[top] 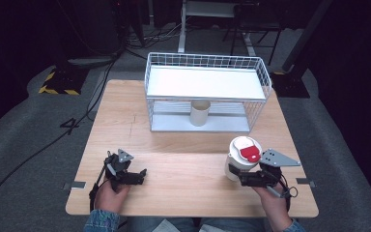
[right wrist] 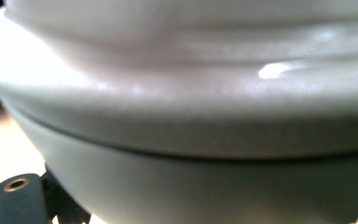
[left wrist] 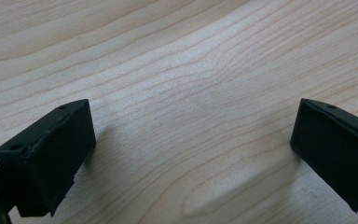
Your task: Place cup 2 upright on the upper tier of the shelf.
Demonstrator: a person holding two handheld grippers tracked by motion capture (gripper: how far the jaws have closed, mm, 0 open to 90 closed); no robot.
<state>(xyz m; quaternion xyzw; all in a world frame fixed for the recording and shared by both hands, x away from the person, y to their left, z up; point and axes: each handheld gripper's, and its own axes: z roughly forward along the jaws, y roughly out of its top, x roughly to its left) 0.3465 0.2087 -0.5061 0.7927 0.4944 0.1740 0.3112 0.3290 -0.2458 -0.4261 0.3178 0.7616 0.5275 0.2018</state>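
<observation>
The white round plastic container with a red and white lid [top: 242, 157] is near the right front corner of the light wooden worktop [top: 183, 145], and the right gripper [top: 245, 178] holds it tight by its lower side. The left gripper [top: 136, 175] sits near the left front corner with its jaws wide apart and nothing between them. A white wire rack with a flat shelf [top: 205, 82] stands at the back edge, and a small cream cup [top: 199, 112] stands under that shelf.

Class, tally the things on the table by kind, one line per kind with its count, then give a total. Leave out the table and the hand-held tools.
White canister with red-and-white lid: 1
Cream cup: 1
White wire shelf rack: 1
Total: 3
</observation>
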